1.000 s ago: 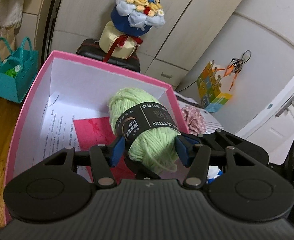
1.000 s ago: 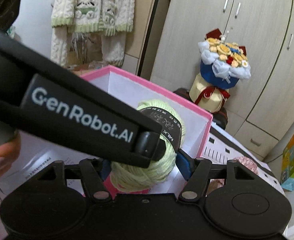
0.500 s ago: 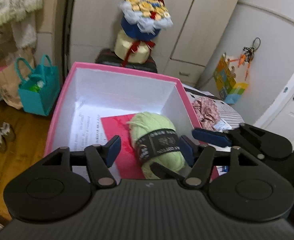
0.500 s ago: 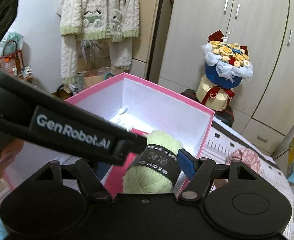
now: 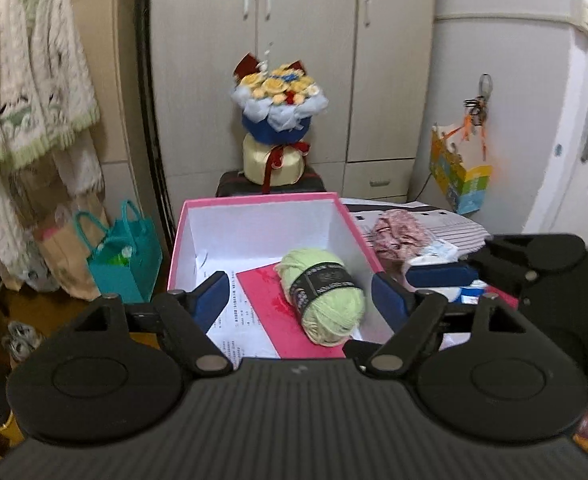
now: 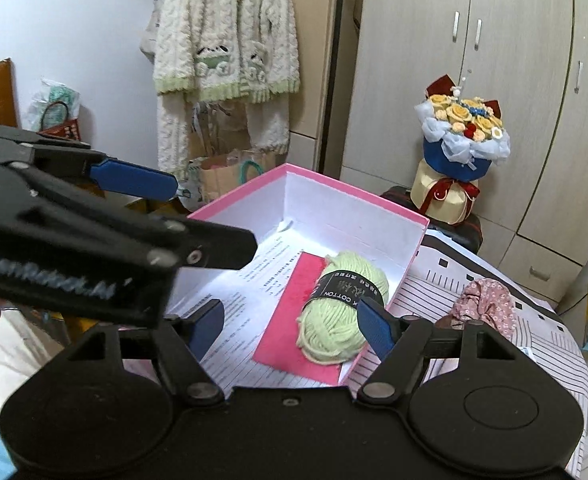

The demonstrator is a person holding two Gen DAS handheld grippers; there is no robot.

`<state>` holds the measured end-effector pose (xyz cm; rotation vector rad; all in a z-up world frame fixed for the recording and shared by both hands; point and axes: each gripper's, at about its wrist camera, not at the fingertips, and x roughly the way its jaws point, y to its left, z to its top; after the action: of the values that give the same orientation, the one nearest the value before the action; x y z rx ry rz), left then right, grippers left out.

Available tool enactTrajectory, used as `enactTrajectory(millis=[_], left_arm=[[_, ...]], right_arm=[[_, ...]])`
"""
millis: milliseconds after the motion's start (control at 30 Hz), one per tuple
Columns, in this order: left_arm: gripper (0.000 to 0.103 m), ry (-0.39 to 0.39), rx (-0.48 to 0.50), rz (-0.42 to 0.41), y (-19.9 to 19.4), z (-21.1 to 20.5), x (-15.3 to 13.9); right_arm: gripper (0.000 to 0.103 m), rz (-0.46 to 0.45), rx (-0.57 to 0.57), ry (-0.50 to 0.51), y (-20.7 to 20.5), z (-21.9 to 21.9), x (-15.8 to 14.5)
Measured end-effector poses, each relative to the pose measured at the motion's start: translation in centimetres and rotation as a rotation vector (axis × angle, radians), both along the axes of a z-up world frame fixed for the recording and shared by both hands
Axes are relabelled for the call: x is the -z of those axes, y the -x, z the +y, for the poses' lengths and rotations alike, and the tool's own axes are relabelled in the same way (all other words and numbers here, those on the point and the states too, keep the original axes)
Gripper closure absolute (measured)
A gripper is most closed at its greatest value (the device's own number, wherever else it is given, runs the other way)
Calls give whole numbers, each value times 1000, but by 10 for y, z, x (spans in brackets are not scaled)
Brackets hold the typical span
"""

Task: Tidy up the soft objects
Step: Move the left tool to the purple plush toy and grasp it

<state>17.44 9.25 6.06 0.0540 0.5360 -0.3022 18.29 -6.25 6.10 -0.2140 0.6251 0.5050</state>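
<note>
Released since a second ago, green yarn ball (image 5: 326, 294) lies free in pink box (image 5: 262, 199) on red card. Left gripper (image 5: 300, 294) and right gripper (image 6: 290, 322) have just been opening, wide, empty. Next: floral cloth (image 6: 484, 300) beside box; clear the wall first.

Only a couple of readable bits tbh. We make out "COTTON" in white caps on the black band (image 6: 348, 289) wrapped round the green yarn ball (image 6: 340, 312). Other chars on that band are too small for us. Blurry "GenRobot.AI" on the side of the left gripper (image 6: 166, 216). Printed sheets (image 6: 250, 280) in the pink box (image 6: 346, 196): txt illegible.
</note>
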Motion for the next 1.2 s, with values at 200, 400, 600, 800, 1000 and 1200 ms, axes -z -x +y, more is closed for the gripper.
enactTrajectory(millis=[200,400,600,800,1000,1200], left_arm=[[15,-54,48,-67,41,-11,-18],[10,-79,122,-80,71,-25,-25],[9,-65,224,-22,87,-45,-19],[9,-57,309,25,94,-73,-7],[9,-32,385,118,84,-107,9],[10,-28,430,183,66,-140,34]], right_arm=[[17,3,-26,-14,31,-20,-19],[10,17,-36,-23,62,-55,-27],[10,34,-12,-45,91,-105,-17],[9,49,42,-62,112,-156,2],[9,88,91,-95,116,-196,31],[9,99,120,-116,106,-223,60]])
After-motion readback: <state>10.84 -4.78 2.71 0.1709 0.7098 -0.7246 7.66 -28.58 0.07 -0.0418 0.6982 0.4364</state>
